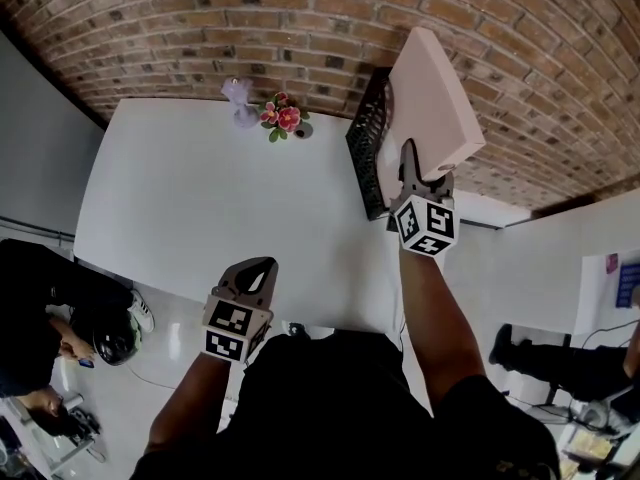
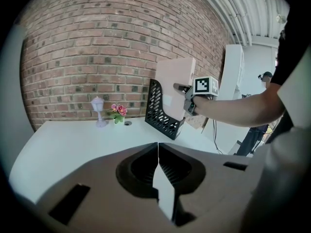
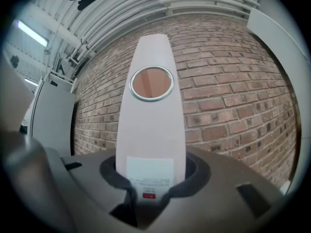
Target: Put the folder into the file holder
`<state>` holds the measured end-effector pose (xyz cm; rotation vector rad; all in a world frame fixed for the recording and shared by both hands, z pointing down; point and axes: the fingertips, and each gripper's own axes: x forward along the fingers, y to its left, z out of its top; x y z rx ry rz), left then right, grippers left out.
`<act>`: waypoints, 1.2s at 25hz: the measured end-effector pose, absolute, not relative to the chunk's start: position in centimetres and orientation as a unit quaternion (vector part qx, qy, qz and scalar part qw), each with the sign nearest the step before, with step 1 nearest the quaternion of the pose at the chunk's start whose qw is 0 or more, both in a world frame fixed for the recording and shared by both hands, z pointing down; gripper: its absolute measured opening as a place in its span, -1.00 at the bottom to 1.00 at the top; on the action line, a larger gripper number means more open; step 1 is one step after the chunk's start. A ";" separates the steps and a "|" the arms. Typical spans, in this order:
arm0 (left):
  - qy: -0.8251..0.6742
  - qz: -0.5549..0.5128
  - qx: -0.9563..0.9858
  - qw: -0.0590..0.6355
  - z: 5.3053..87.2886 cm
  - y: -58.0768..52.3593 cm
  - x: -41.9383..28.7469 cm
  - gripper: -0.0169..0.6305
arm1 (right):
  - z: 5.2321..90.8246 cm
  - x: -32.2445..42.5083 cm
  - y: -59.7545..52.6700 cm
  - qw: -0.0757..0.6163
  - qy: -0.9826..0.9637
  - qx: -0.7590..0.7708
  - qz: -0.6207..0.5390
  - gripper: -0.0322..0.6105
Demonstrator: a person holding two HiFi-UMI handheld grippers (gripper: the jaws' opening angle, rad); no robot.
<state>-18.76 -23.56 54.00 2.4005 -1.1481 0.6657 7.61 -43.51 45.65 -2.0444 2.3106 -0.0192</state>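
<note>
While right claw (image 1: 413,163) clasps folder (image 1: 435,88), left claw (image 2: 158,144) clenched, white table (image 1: 220,188) meets brick wall (image 1: 200,28).

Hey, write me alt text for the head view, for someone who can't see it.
The right tool holds a pink folder tilted over a black file holder at the right edge of a white table. The left tool, shut and empty, hovers near the table's front edge; flowers and a small lamp stand by the brick wall.
</note>
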 end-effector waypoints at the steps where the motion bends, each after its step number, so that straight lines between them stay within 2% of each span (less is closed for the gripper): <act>1: -0.411 0.238 0.857 0.199 54.1 -23.6 -18.8 -0.93 | 45.7 7.6 -43.6 0.028 0.748 -0.663 -0.006 -0.39; 17: -0.394 0.242 0.865 0.196 54.3 -23.2 -17.7 -0.93 | 46.9 6.7 -43.9 0.000 0.768 -0.640 -0.025 -0.32; 26: -0.389 0.241 0.867 0.196 54.2 -22.8 -17.4 -0.93 | 48.0 6.6 -44.1 -0.066 0.797 -0.595 -0.085 -0.25; 30: -0.381 0.241 0.871 0.195 54.4 -22.5 -16.6 -0.93 | 48.3 6.7 -44.0 -0.108 0.798 -0.585 -0.093 -0.33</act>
